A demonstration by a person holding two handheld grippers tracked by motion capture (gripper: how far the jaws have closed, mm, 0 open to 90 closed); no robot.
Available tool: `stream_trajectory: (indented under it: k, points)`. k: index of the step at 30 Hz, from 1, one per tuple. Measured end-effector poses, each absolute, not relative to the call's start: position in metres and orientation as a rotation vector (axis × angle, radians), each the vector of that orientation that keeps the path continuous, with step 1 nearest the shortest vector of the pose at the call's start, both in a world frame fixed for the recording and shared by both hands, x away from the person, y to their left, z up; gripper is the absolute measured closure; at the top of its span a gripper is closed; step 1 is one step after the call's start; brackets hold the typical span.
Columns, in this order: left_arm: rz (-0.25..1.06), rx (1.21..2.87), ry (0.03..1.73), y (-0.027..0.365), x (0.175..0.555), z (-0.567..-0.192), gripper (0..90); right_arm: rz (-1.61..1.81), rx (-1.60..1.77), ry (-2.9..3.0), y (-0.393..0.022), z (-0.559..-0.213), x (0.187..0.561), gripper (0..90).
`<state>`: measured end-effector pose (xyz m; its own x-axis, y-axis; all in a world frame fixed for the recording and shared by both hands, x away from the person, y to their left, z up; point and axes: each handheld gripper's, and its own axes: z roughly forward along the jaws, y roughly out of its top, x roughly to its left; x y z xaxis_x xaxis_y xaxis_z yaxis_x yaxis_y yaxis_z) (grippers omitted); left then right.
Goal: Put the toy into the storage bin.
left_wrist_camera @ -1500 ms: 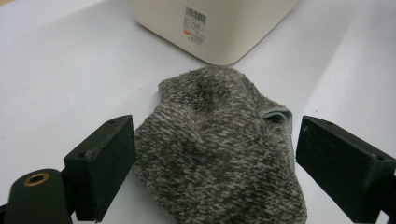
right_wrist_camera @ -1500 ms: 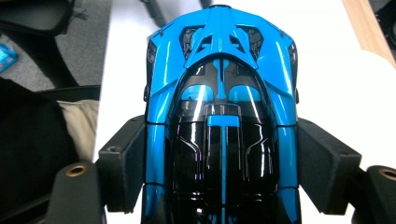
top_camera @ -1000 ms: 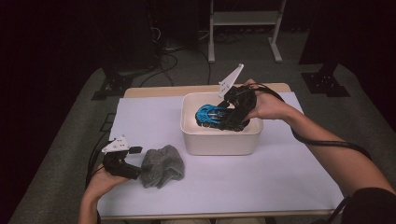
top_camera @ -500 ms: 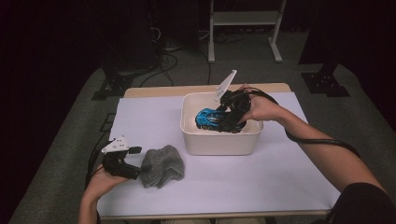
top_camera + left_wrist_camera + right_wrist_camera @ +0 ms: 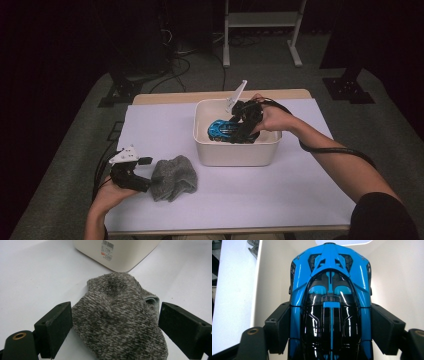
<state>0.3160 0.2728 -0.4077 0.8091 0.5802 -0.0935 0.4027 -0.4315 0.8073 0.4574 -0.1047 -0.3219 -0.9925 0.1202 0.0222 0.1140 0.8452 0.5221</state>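
The toy car (image 5: 329, 302) looks like glossy blue and black plastic, the sock (image 5: 117, 317) is rough, flecked grey knit cloth, the bin (image 5: 235, 150) is smooth matt cream plastic, and the table cover (image 5: 300, 185) looks matt white.

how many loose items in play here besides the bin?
2. A blue toy car, clamped in the right tongs inside the white bin, and a grey knit cloth on the table left of the bin, between the open left tongs. The bin's floor is partly hidden.
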Motion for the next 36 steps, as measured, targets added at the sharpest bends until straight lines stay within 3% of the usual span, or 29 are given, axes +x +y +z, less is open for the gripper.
stream_trajectory:
  k: [36]
  points:
    - [0.244,2.073,0.721,0.275,0.315,-0.407,11.1,0.749,0.207,3.135,-0.082,-0.364,0.473,25.2]
